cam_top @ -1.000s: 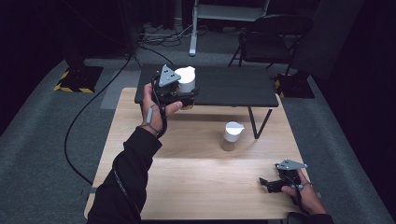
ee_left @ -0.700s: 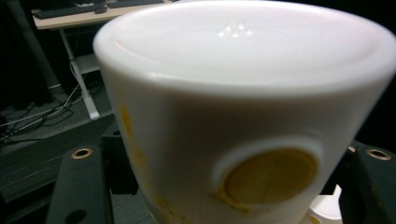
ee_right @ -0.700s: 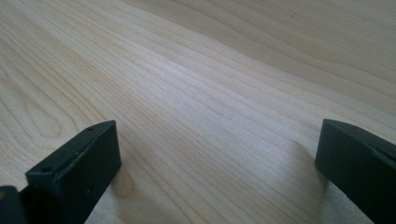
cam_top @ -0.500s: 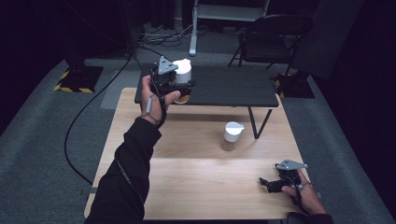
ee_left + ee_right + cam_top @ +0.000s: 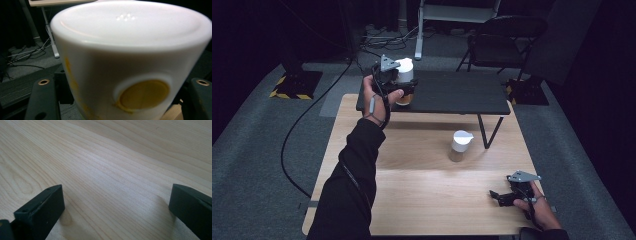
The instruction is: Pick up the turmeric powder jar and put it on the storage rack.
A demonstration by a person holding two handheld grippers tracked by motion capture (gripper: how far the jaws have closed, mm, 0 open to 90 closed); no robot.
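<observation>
High view, left to right. At far left a black cable (image 5: 307, 115) trails across the grey floor (image 5: 252, 160) toward the left gripper (image 5: 393, 82), which the person's left hand (image 5: 374, 97) holds above the near-left corner of the low black side table (image 5: 457, 95). Its 2 fingers are clamped on a white-capped jar (image 5: 404, 80) with amber contents; the jar stands upright in the grip, at the side table's left end, and whether its base touches the surface cannot be told. In the left gripper view the jar's white cap (image 5: 130, 50) sits between the 2 black fingers (image 5: 42, 100), with a round yellowish mark on its side.

Toward the middle, a 2nd white-capped jar (image 5: 459, 146) stands upright on the light wooden worktop (image 5: 412, 200), just in front of the side table and well apart from both grippers.

At far right the right gripper (image 5: 499, 196) rests low at the worktop's near-right corner in the person's right hand (image 5: 537, 207). In the right gripper view its fingers (image 5: 40, 212) stand wide apart over bare wood, with nothing between them.
</observation>
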